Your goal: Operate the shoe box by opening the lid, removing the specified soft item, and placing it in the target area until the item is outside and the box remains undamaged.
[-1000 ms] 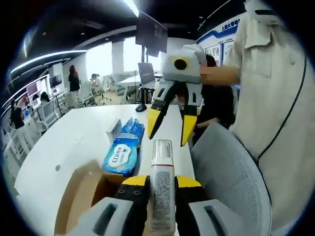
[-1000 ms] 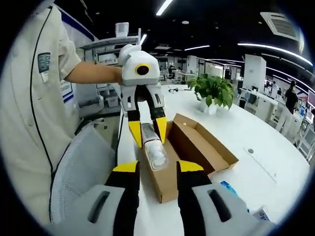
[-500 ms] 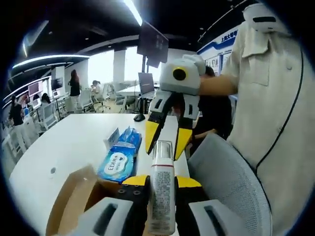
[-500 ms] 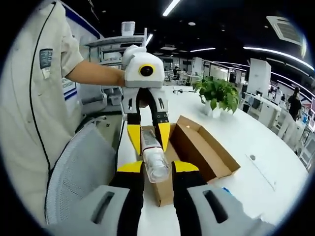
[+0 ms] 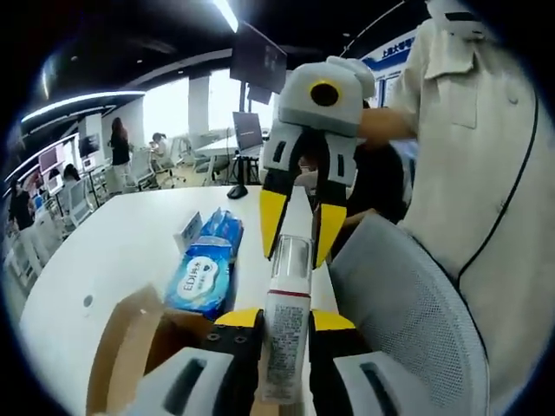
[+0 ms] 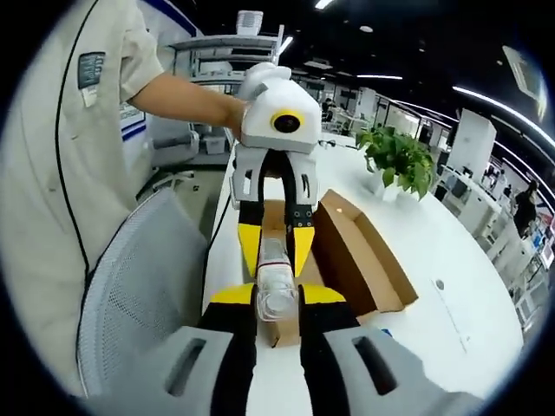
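A white pump bottle (image 5: 286, 338) with a clear cap hangs in the air between both grippers. My left gripper (image 5: 286, 319) is shut on its body. My right gripper (image 5: 295, 258) comes in from above, its yellow fingers hugging the clear cap. In the right gripper view the capped end of the bottle (image 6: 277, 299) sits tight between my right gripper (image 6: 277, 295), while the left gripper (image 6: 275, 264) faces it from the far side. Below them lies the open brown shoe box (image 6: 364, 260), its flap (image 5: 121, 347) spread on the white table (image 5: 113, 234).
A blue pack of wipes (image 5: 199, 277) and a smaller pack lie beyond the box. A grey mesh chair (image 5: 408, 321) stands at the table edge beside the person in a beige shirt (image 5: 486, 173). A potted plant (image 6: 399, 160) stands farther along the table.
My right gripper has closed in on the bottle's cap end, its jaws narrowing until they touch it. The left gripper keeps its hold on the bottle.
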Demonstrator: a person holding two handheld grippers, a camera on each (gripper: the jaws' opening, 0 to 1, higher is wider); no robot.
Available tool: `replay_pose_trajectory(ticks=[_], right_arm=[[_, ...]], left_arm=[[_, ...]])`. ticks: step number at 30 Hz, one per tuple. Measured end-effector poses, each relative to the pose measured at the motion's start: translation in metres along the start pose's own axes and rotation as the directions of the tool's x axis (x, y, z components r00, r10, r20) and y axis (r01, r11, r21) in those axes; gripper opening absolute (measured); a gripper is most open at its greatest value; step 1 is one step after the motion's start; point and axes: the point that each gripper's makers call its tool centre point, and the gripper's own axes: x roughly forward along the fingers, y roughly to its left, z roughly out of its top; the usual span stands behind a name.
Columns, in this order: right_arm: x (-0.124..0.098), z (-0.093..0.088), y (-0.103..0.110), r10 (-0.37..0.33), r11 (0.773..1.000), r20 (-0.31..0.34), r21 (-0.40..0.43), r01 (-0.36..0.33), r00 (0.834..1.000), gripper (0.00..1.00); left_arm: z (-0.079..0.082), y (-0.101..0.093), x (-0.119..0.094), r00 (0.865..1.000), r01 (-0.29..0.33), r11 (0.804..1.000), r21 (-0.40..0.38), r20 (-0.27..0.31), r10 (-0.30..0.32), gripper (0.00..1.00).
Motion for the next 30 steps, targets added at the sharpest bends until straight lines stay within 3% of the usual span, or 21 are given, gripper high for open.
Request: replay_pose_trajectory(ticks=[9,18,25,30], right_arm=[[-0.004,-0.006,-0.005,-0.007,1.000,-0.034,-0.001,0.007,0.999,0.14],[-0.009,-0.009,-0.013,-0.017,1.000,-0.047,0.001,0.017,0.999,0.14],[-0.018,-0.012,-0.024,-0.023,1.000,-0.061,0.012,0.023,0.998,0.14],[-0.029,-0.016,-0.039,-0.042,0.999,-0.079,0.017,0.043,0.996,0.14]], left_arm=[[0.001,0.005,0.005,1.000,-0.017,0.999,0.033,-0.016,0.018,0.21],[0.007,0.021,-0.003,0.994,-0.105,0.994,0.030,0.015,0.105,0.33],[-0.007,0.028,-0.017,0.983,-0.183,0.983,0.011,-0.017,0.183,0.41],[-0.016,0.032,-0.030,0.970,-0.243,0.969,-0.047,-0.020,0.243,0.48]])
